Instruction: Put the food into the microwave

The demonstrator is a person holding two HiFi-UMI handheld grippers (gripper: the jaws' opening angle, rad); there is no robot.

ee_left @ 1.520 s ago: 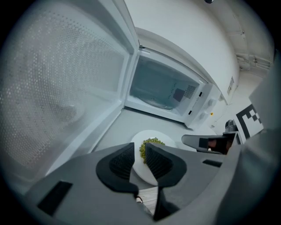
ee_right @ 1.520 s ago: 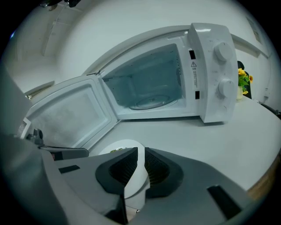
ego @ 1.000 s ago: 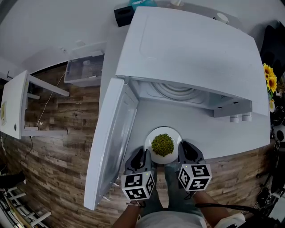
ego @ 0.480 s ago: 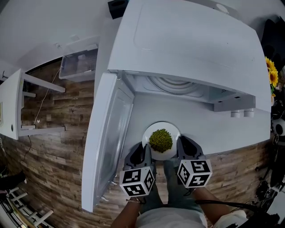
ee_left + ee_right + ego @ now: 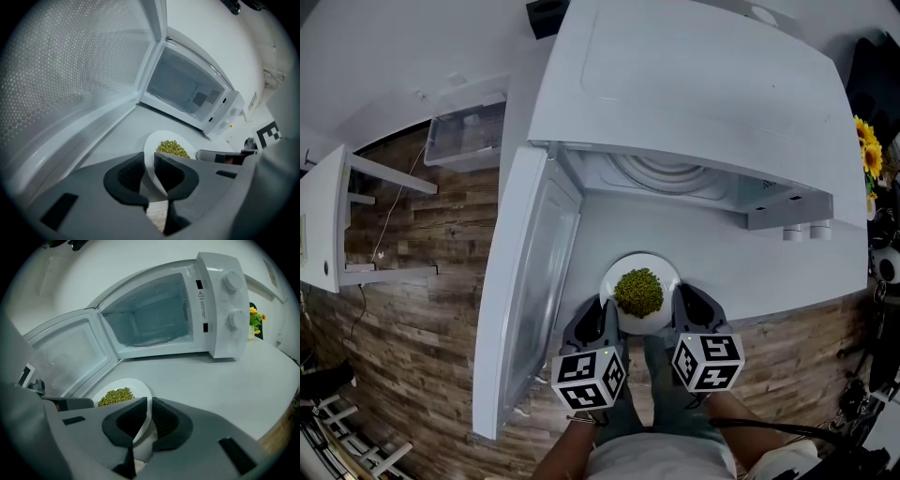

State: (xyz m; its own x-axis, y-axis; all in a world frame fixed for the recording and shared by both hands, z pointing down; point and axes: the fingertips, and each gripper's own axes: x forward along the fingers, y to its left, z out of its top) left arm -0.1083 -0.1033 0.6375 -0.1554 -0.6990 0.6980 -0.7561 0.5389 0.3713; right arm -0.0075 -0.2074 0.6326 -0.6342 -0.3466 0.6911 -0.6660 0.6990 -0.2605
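The left tool (image 5: 149,164) and right tool (image 5: 149,411) each pinch an opposite rim of the white plate (image 5: 661,272) of green peas (image 5: 639,292). Only the right gripper view shows the microwave (image 5: 187,305) with its 2 knobs (image 5: 230,281) and open cavity. From above, its door (image 5: 525,291) hangs swung left. The plate has barely moved in 0.5 s and is outside the opening, over the white worktop (image 5: 675,234). Wood-plank floor (image 5: 422,281) lies below, sunflowers (image 5: 869,159) at the right.
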